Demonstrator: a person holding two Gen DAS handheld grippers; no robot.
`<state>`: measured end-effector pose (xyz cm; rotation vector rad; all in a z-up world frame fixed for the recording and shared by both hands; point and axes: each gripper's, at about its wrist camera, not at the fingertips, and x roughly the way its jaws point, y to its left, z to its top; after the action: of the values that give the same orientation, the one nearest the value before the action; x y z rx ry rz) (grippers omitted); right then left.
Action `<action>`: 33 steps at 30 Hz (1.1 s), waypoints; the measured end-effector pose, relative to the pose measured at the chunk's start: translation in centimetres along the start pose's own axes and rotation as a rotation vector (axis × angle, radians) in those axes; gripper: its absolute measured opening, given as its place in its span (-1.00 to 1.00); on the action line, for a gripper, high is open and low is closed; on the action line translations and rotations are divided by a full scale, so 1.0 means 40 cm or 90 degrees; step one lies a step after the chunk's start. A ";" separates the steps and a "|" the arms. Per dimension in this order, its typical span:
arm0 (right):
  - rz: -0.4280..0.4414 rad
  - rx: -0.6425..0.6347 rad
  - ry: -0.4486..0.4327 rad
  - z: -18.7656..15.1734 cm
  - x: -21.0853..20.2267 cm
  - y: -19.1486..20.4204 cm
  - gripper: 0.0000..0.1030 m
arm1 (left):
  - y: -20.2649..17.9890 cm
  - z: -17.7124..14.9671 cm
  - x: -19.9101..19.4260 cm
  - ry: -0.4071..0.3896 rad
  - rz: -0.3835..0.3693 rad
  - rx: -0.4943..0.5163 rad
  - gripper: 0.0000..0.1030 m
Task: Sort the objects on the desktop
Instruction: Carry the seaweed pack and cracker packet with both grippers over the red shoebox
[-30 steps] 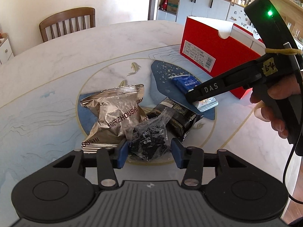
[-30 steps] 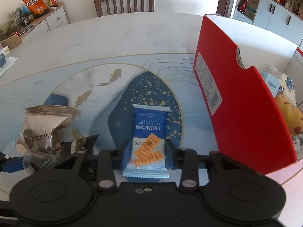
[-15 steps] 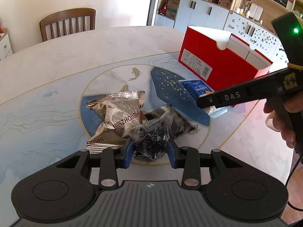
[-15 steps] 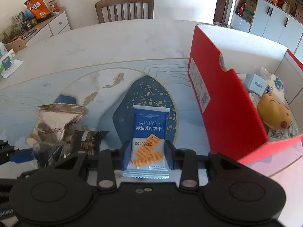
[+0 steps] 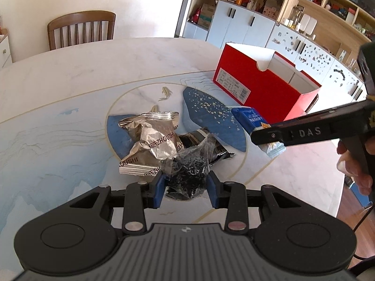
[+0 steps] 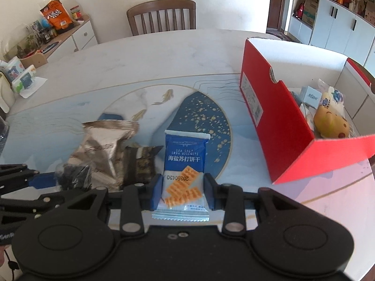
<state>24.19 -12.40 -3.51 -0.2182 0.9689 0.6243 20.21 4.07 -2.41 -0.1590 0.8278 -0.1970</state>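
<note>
Right gripper clamps the biscuit packet by its lower half, above the worktop near the red box. Left gripper pinches the clear bag. Both light, crinkly, slippery; contents probably brittle.

On the blue biscuit packet I read "SEA SALT SODA BISCUITS", the Chinese line "海盐苏打饼干", and the number "20250430" printed upside down. The silver snack bag shows "ZHOUSHI" and again "OUSHI" on its lower edge. On the right gripper I read "DAS". The label on the red box is too small to read.
</note>
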 end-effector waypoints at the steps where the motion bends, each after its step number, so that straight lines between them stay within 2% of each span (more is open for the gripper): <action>1: 0.002 0.000 0.000 -0.004 -0.008 0.005 -0.29 | 0.001 -0.001 -0.004 -0.001 -0.003 -0.001 -0.30; 9: 0.007 0.012 -0.009 -0.041 -0.063 0.025 -0.29 | -0.008 -0.004 -0.027 -0.003 -0.023 0.009 -0.30; 19: 0.004 0.019 -0.036 -0.042 -0.128 0.009 -0.29 | -0.065 0.030 -0.041 -0.012 -0.042 0.040 -0.30; 25: 0.009 0.019 -0.062 -0.018 -0.158 -0.055 -0.29 | -0.132 0.092 -0.020 -0.031 -0.044 0.048 -0.30; 33: 0.024 0.018 -0.092 0.033 -0.191 -0.208 -0.29 | -0.257 0.194 0.049 -0.040 -0.046 0.046 -0.30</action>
<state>26.85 -21.53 2.72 -0.1285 0.8442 0.6510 26.11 -5.88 3.59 -0.1271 0.7514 -0.2885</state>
